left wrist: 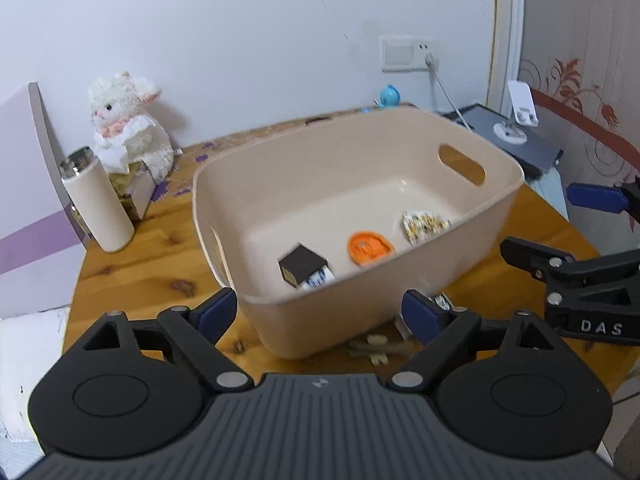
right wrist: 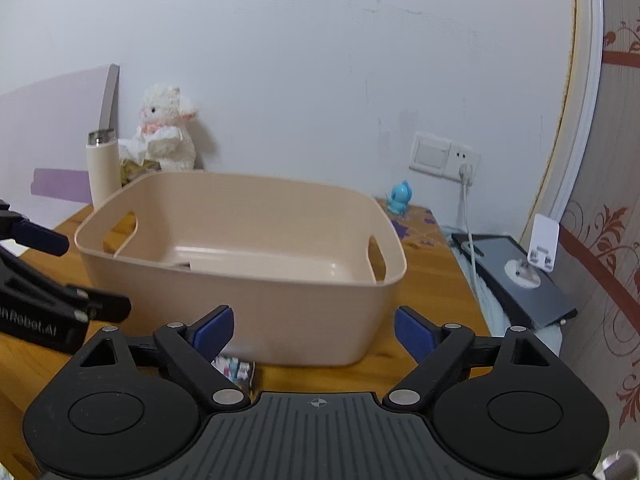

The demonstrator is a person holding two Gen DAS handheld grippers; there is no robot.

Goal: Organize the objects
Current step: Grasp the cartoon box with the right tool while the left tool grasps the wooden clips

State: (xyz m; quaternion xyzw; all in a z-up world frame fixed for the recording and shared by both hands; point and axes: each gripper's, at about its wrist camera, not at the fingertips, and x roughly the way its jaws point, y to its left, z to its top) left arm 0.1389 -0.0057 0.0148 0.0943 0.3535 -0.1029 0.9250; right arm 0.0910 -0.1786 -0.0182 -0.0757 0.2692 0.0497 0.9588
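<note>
While both grippers hang before it, the wooden table (left wrist: 132,264) carries a beige plastic storage bin (left wrist: 360,184), rectangular with rounded corners and an oval handle cutout in each short wall. The bin stands near the middle of the tabletop, its rim level. On the bin floor lie three things, well apart from one another: a small black box (left wrist: 302,269) toward the near wall, tilted on a white packet; an orange round lid-like disc (left wrist: 370,248); and a patterned snack packet (left wrist: 422,225) leaning toward the handle side.

Left gripper (left wrist: 322,312): blue-padded fingers spread wide, holding nothing, with the bin's near corner seen between them. Right gripper (right wrist: 314,330): fingers likewise spread wide and bare, facing the bin's long wall; a small printed packet (right wrist: 236,370) lies on the table just below its left finger.

Behind the bin stand a cream tumbler (left wrist: 102,202) with a metal top, a white plush lamb (left wrist: 126,120), and a small blue toy figure (right wrist: 399,198) by the wall.
</note>
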